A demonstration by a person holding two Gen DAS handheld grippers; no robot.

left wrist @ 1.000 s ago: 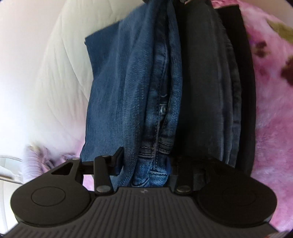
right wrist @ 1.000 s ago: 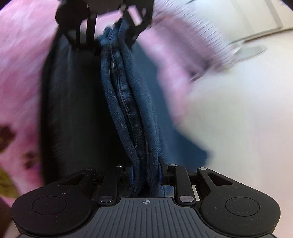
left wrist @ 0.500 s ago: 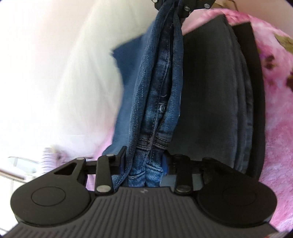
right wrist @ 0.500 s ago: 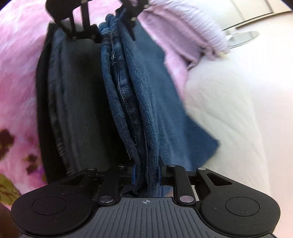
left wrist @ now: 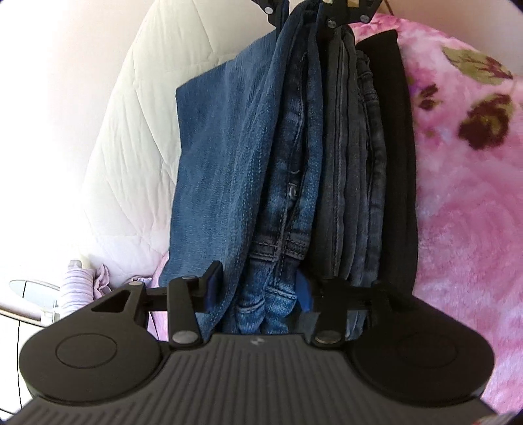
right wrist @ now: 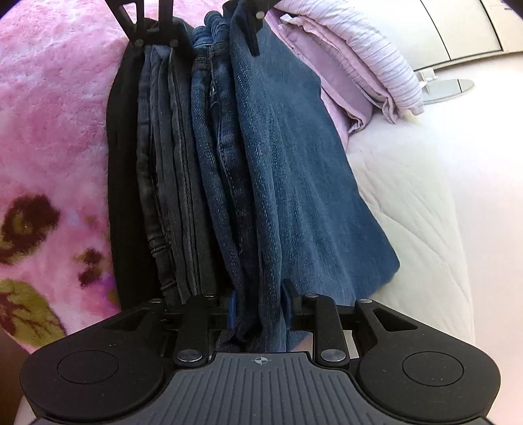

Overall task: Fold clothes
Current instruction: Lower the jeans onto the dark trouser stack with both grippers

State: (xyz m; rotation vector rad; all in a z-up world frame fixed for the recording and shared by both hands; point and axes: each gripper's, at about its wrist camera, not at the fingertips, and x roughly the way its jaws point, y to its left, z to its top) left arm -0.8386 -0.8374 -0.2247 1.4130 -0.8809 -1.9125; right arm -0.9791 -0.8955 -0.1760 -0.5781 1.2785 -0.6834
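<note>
A pair of blue jeans (left wrist: 228,170), folded lengthwise, stretches between my two grippers above a stack of folded dark jeans (left wrist: 359,163). My left gripper (left wrist: 258,287) has its jaws spread wider, with the waistband end lying loosely between them. My right gripper (right wrist: 258,304) is shut on the other end of the blue jeans (right wrist: 287,183). Each gripper shows at the top of the other's view: the right in the left wrist view (left wrist: 320,13), the left in the right wrist view (right wrist: 196,29).
The dark stack includes grey jeans (right wrist: 166,157) and a black garment (right wrist: 124,183) on a pink floral blanket (right wrist: 49,130). A white quilted mattress (right wrist: 425,196) lies beside it. Folded lilac clothes (right wrist: 353,75) sit at its far end, near a round glass table (right wrist: 447,86).
The blue jeans came down against the dark stack. My left gripper's jaws have opened wider around the waistband. The right gripper stays clamped.
</note>
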